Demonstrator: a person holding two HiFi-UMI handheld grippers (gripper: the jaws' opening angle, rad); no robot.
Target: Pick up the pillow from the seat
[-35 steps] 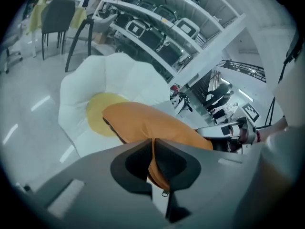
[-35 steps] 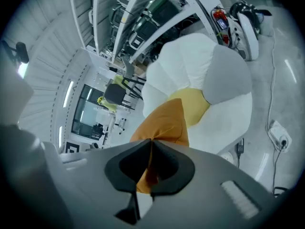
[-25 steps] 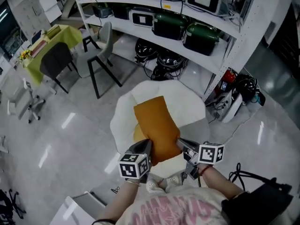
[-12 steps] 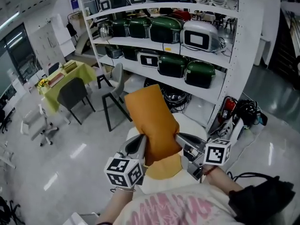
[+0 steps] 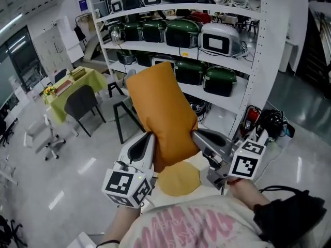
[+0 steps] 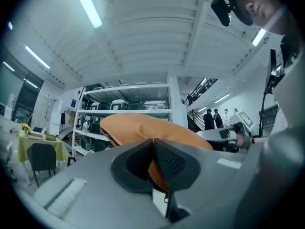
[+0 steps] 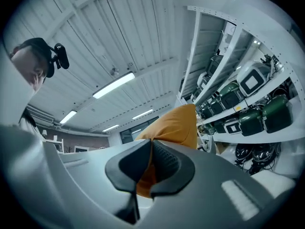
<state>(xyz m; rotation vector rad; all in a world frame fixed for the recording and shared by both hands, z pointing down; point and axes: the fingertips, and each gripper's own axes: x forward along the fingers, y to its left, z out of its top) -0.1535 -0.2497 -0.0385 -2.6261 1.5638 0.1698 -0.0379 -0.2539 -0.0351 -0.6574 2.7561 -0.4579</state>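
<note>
My left claw [image 5: 146, 144] and right claw [image 5: 202, 140] each pinch a lower corner of the orange pillow [image 5: 159, 110]. It stands upright between and above them, well clear of the yellow seat pad [image 5: 179, 180] below. The pick-up looks done.

A tall white metal shelving unit [image 5: 257, 71] carries rows of dark green rounded appliances [image 5: 220, 81] and a white boxy one with a dark screen [image 5: 221, 39]. At its foot stand a red fire extinguisher [image 5: 252, 117] and a heap of black cables [image 5: 271, 123]. Off to the left is a table under a yellow-green cloth [image 5: 77, 81] with a dark grey chair [image 5: 83, 105] just beside it, and a white castor chair [image 5: 44, 136] nearer. A black bag [image 5: 289, 216] lies at the lower right. Long ceiling strip lights [image 6: 88, 6] glow overhead, and a few people [image 6: 212, 118] stand far off.
</note>
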